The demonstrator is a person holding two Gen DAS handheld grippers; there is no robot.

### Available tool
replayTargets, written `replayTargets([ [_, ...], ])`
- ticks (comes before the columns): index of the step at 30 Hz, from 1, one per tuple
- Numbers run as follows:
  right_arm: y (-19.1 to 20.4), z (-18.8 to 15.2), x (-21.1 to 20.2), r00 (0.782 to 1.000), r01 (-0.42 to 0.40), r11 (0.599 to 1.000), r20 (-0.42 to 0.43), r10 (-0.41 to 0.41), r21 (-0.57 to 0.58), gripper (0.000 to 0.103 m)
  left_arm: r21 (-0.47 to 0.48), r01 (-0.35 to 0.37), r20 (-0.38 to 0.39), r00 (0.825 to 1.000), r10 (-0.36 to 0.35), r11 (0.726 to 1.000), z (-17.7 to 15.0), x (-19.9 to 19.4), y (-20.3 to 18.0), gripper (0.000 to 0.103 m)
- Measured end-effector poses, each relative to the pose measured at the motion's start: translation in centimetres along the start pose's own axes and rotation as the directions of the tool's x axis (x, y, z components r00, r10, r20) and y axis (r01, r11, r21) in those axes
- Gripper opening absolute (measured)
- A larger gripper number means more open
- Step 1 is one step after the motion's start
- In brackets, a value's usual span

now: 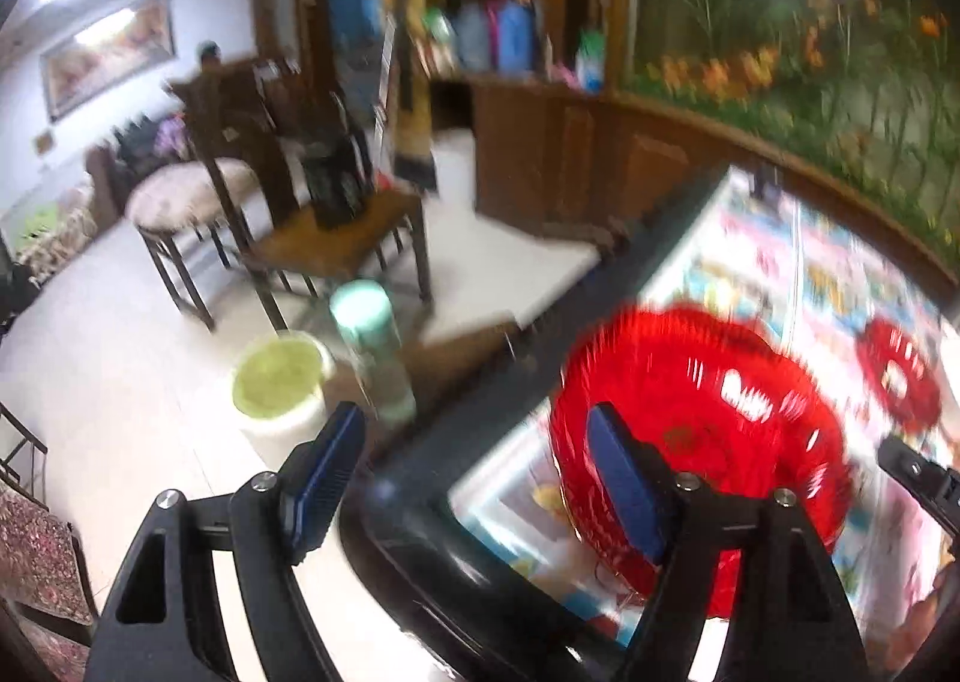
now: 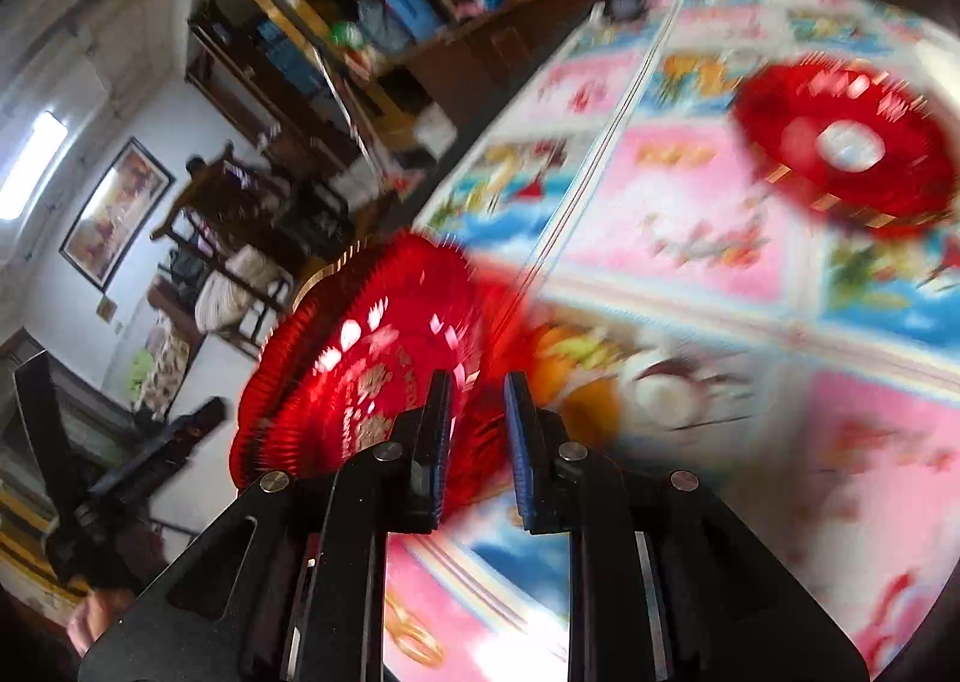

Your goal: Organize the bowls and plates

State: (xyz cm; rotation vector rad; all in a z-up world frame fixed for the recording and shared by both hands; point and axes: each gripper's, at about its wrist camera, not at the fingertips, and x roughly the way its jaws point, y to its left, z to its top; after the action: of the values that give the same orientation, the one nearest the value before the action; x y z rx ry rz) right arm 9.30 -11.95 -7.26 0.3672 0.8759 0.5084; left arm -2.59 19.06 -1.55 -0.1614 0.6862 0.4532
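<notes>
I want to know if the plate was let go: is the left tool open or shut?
Open: the left tool has its blue pads wide apart, nothing between them, beside the ribbed red plastic plate.

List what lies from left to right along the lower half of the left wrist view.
Pale bucket on the floor → mint-capped bottle → left gripper, jaws wide with nothing between them → large red plate → smaller red dish, both on the patterned tablecloth.

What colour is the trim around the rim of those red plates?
Gold, on the large red plate and the smaller red plate; the right wrist view shows it best.
</notes>
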Motion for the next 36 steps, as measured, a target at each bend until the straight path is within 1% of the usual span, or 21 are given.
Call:
replayTargets([
  [2, -1.9, 0.4, -2.6, 0.997, 0.038, 0.999, 0.066, -0.04, 0.021, 0.029, -0.007, 0.035, 0.073, 0.997, -0.034, 0.999, 0.8, -2.5, -0.6, 0.079],
  [3, -3.0, 0.6, -3.9, 0.994, 0.044, 0.998, 0.098, -0.048, 0.045, 0.034, -0.003, 0.067, 0.087, 0.994, -0.067, 0.998, 1.1, -3.2, -1.2, 0.081],
  [4, -4.0, 0.7, -4.9, 0.991, 0.044, 0.997, 0.123, -0.052, 0.068, 0.034, 0.006, 0.122, 0.095, 0.988, -0.122, 0.992, 1.4, -4.0, -2.2, 0.082],
  [6, -6.0, 1.1, -7.0, 0.983, 0.053, 0.992, 0.171, -0.072, 0.118, 0.034, 0.033, 0.233, 0.077, 0.969, -0.235, 0.972, 2.0, -4.8, -4.9, 0.082],
  [8, -8.1, 1.6, -9.0, 0.974, 0.065, 0.983, 0.205, -0.1, 0.17, 0.034, 0.061, 0.329, 0.026, 0.943, -0.331, 0.942, 2.4, -4.7, -8.3, 0.082],
  [10, -10.2, 2.4, -10.7, 0.967, 0.05, 0.971, 0.231, -0.105, 0.235, 0.034, 0.061, 0.41, -0.069, 0.911, -0.406, 0.91, 2.4, -3.9, -11.9, 0.082],
  [12, -11.8, 3.1, -11.6, 0.966, 0.006, 0.957, 0.245, -0.08, 0.291, 0.035, 0.031, 0.509, -0.194, 0.847, -0.495, 0.86, 2.6, -2.1, -15.9, 0.082],
  [13, -12.6, 3.6, -11.8, 0.967, -0.013, 0.948, 0.246, -0.069, 0.318, 0.037, 0.013, 0.537, -0.262, 0.816, -0.516, 0.843, 2.7, -0.8, -18.4, 0.082],
  [14, -13.4, 4.1, -11.8, 0.969, -0.02, 0.936, 0.239, -0.068, 0.35, 0.038, 0.002, 0.544, -0.308, 0.799, -0.517, 0.839, 2.7, 0.2, -20.2, 0.082],
  [15, -14.1, 4.5, -11.8, 0.971, -0.027, 0.924, 0.231, -0.066, 0.381, 0.038, -0.004, 0.544, -0.338, 0.789, -0.513, 0.839, 2.6, 1.1, -21.7, 0.082],
  [16, -14.9, 5.0, -11.6, 0.972, -0.047, 0.909, 0.23, -0.054, 0.413, 0.038, -0.002, 0.532, -0.368, 0.787, -0.495, 0.847, 2.7, 2.5, -23.8, 0.082],
  [18, -16.1, 5.6, -11.3, 0.974, -0.045, 0.883, 0.219, -0.066, 0.467, 0.038, 0.003, 0.504, -0.415, 0.787, -0.457, 0.864, 2.2, 4.2, -26.5, 0.082],
  [19, -16.5, 6.0, -10.9, 0.975, -0.034, 0.876, 0.209, -0.077, 0.481, 0.038, -0.01, 0.5, -0.434, 0.778, -0.454, 0.866, 2.2, 4.8, -27.4, 0.082],
  [20, -17.0, 6.4, -10.6, 0.976, -0.009, 0.867, 0.193, -0.1, 0.497, 0.038, -0.044, 0.506, -0.452, 0.759, -0.469, 0.861, 2.4, 6.0, -28.5, 0.082],
  [22, -17.9, 7.1, -10.0, 0.977, 0.027, 0.857, 0.167, -0.13, 0.514, 0.038, -0.066, 0.502, -0.482, 0.741, -0.468, 0.862, 3.0, 7.7, -30.2, 0.082],
  [23, -18.4, 7.4, -9.5, 0.98, 0.044, 0.851, 0.141, -0.138, 0.523, 0.038, -0.071, 0.506, -0.505, 0.725, -0.468, 0.86, 2.7, 8.1, -30.8, 0.082],
  [25, -19.3, 8.1, -8.2, 0.988, 0.048, 0.832, 0.096, -0.121, 0.552, 0.038, -0.083, 0.508, -0.534, 0.703, -0.469, 0.857, 2.7, 9.3, -31.9, 0.082],
  [28, -20.3, 8.7, -7.2, 0.988, 0.089, 0.811, 0.049, -0.143, 0.578, 0.038, -0.074, 0.494, -0.555, 0.701, -0.447, 0.866, 2.5, 10.9, -32.9, 0.082],
  [31, -20.9, 9.0, -6.0, 0.987, 0.118, 0.799, 0.016, -0.158, 0.59, 0.038, -0.086, 0.489, -0.576, 0.686, -0.444, 0.868, 2.2, 12.3, -33.2, 0.082],
  [33, -21.1, 8.9, -5.5, 0.987, 0.127, 0.796, 0.006, -0.162, 0.592, 0.038, -0.111, 0.484, -0.592, 0.669, -0.449, 0.868, 2.0, 12.9, -33.0, 0.082],
  [36, -21.5, 8.8, -4.7, 0.984, 0.149, 0.782, -0.01, -0.18, 0.605, 0.038, -0.115, 0.488, -0.592, 0.666, -0.454, 0.865, 1.9, 13.5, -33.4, 0.081],
])
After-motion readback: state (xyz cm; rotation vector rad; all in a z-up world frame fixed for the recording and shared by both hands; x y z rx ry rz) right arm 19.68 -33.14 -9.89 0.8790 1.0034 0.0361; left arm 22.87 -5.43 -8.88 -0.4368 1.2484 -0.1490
